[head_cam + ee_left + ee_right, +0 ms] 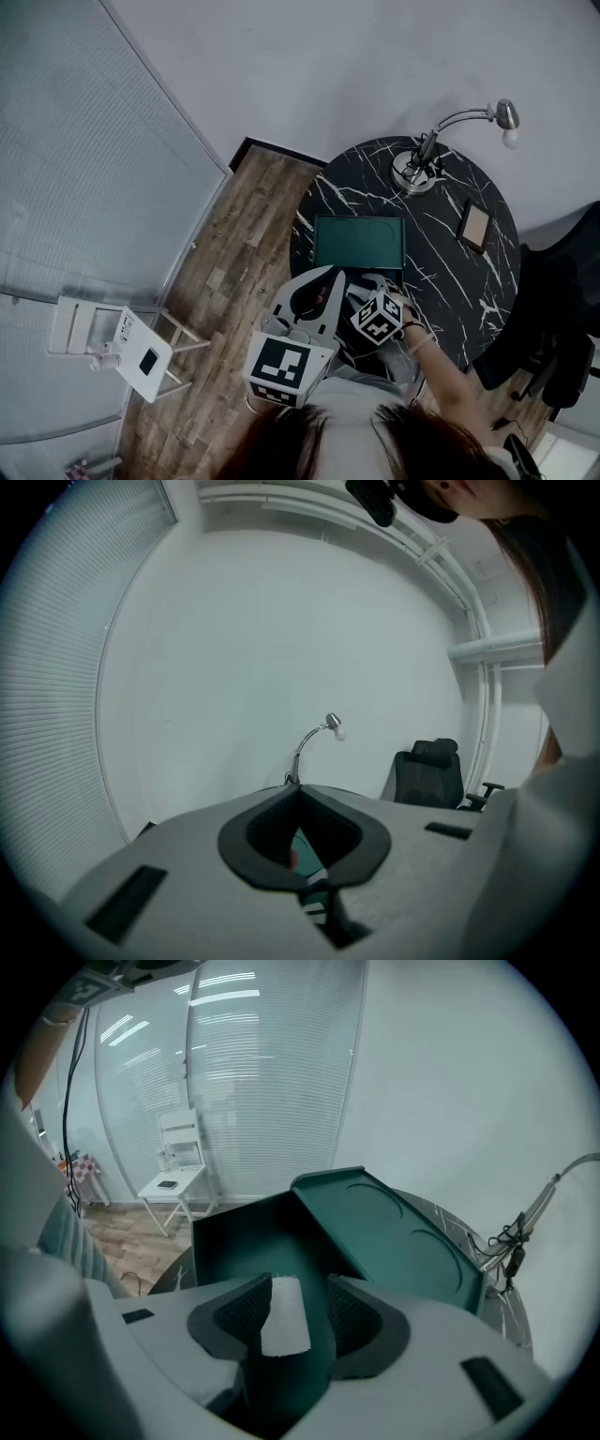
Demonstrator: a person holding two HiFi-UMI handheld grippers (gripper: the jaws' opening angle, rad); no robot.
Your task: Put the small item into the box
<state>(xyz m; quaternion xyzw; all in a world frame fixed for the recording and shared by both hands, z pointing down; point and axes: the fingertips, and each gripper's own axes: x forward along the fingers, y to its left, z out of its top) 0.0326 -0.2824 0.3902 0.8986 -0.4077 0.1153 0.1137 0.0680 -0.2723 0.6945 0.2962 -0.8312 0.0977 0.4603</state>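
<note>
Right gripper view, and here we are over the green box [234,1237], its lid [394,1232] standing open. My right gripper [300,1281] is tipped down into the opening and its fingers [356,1314] stand wide, released. The small white item [284,1316] sits between them, lying against one pad with a clear gap to the other, so nothing is pinching it. Whether it's clinging to that pad or resting down in the box, I can't tell from here. My left gripper [300,789] hangs just beside, near the box's front edge, fingers clenched tip to tip on nothing. The box sits on the dark marbled surface [441,253] and looks steady. So I reckon this is the drop itself, the last step nearly done. Next call: draw the right gripper up and back, gently and straight, so that pad doesn't drag the item out with it. Then check that it lies on the box floor.
</note>
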